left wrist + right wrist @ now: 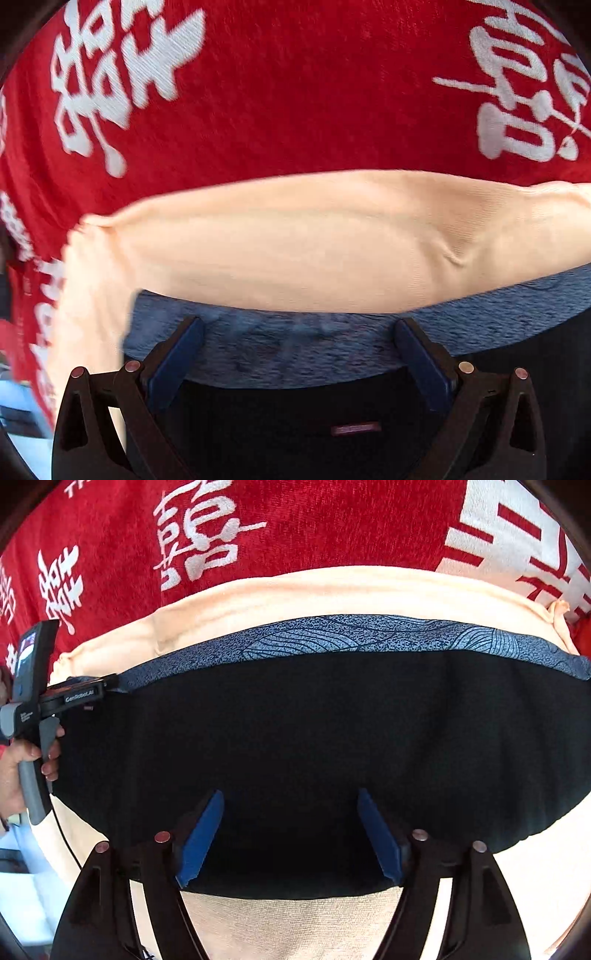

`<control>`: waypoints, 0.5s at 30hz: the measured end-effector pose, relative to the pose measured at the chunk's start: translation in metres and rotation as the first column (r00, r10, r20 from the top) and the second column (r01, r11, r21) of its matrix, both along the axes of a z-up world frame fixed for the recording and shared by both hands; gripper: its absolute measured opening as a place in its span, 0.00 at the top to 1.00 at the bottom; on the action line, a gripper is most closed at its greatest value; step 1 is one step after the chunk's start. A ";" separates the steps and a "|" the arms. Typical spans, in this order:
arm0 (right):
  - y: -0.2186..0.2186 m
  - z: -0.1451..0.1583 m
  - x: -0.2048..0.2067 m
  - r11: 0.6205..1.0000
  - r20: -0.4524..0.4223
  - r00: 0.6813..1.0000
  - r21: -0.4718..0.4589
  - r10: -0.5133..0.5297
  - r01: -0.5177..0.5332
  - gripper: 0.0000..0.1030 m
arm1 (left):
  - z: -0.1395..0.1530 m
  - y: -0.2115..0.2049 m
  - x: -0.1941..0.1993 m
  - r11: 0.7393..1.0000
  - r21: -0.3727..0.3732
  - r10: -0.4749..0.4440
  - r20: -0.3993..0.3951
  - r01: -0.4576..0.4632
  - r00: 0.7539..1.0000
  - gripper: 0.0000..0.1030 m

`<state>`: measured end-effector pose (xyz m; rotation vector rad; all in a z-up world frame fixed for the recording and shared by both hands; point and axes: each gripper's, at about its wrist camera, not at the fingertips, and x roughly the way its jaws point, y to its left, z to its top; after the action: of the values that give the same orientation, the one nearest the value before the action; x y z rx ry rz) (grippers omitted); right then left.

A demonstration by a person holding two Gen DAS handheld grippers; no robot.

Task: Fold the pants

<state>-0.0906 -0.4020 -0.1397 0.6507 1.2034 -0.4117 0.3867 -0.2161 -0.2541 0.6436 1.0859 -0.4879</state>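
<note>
Both pairs of jaws stand apart, and neither is clamped on anything we can see. Our right gripper (291, 834) hovers over the black body of the pants (314, 746), its blue pads (201, 838) spread wide with only dark cloth between them. Our left gripper (299, 354) is at the blue patterned waistband (303, 343), with the pads on either side of a stretch of it. From the right view the left gripper sits at the waistband's left end, and it may be resting on the band there, though we cannot tell whether it touches.

The pants lie flat on a peach cloth (280, 243), which is spread over a red blanket (295, 92) with white characters. The waistband runs along the far edge, with the black fabric nearer us.

We judge that we are at the start of a fold, placing both grippers before taking hold. The next move calls for closing the left jaws on the band's corner and finding a matching grip for the right, then carrying the cloth over evenly so the edges line up.

Much is hard to make out. The legs are not clearly seen, so we cannot say whether the pants are already folded once. The left view is blurred, the black fabric shows almost no creases or seams, and the fisheye bends every edge.
</note>
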 end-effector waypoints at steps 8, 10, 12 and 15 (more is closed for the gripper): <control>-0.032 0.014 -0.043 0.980 0.043 0.987 0.135 -0.154 0.147 0.24 | 0.030 -0.005 -0.059 0.998 -0.029 -0.063 -0.126 0.060 0.990 0.00; -0.033 0.017 -0.058 0.975 0.038 0.985 0.150 -0.170 0.163 0.24 | 0.034 -0.012 -0.102 0.993 -0.050 -0.113 -0.166 0.106 0.980 0.00; -0.034 0.017 -0.068 0.970 0.024 0.983 0.163 -0.185 0.178 0.24 | 0.033 -0.016 -0.140 0.986 -0.080 -0.158 -0.216 0.144 0.963 0.00; -0.043 0.013 -0.090 0.960 0.006 0.975 0.178 -0.222 0.218 0.24 | 0.027 -0.037 -0.183 0.978 -0.099 -0.203 -0.250 0.183 0.947 0.00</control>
<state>-0.1808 -0.4446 -0.1265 0.9460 1.1552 -0.4847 0.2041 -0.2531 -0.2269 0.6353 1.2502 -0.7963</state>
